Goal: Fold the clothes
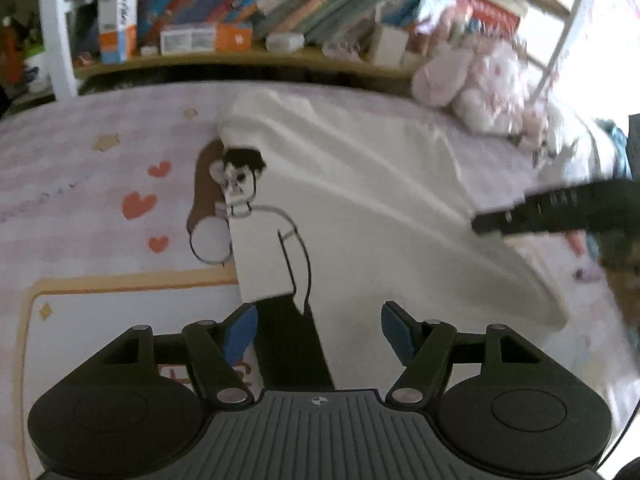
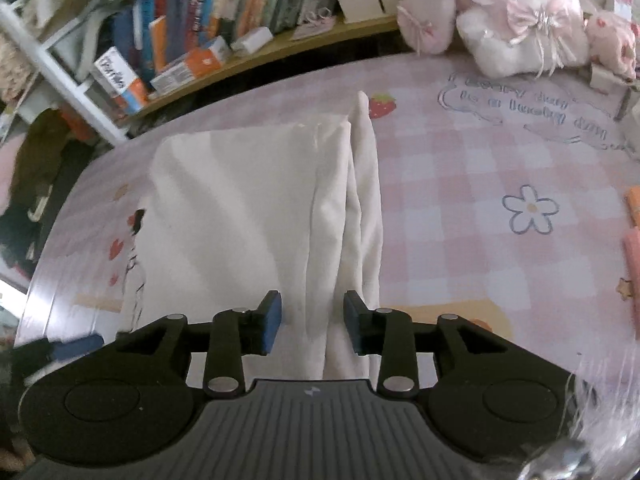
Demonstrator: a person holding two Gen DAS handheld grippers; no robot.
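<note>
Beneath both claws spreads a pink checked bedsheet point(image 2: 460, 184) printed with hearts, a flower and a strawberry, and on it lies a white garment point(image 2: 240, 208), partly folded, with a cartoon figure print point(image 1: 272, 240) showing along one edge. Ahead of the left gripper point(image 1: 320, 332) the cloth runs away and off to the right, its printed edge lying just past the left pad, so that the claw hangs over the near end of the fabric with its blue fingers point(image 1: 396, 332) standing wide apart and nothing pinched between them. The right gripper point(image 2: 311, 322) sits over a bunched ridge of folds in the same garment; the ridge passes straight between its jaws and on ahead toward the far side of the bed. Those jaws stand narrowly parted, and the pads do not press the cloth. Beyond the garment, past both claws, stand a bookshelf point(image 2: 208, 20) crowded with books and small boxes, and pink-and-white plush toys point(image 2: 516, 16) at the far right.
</note>
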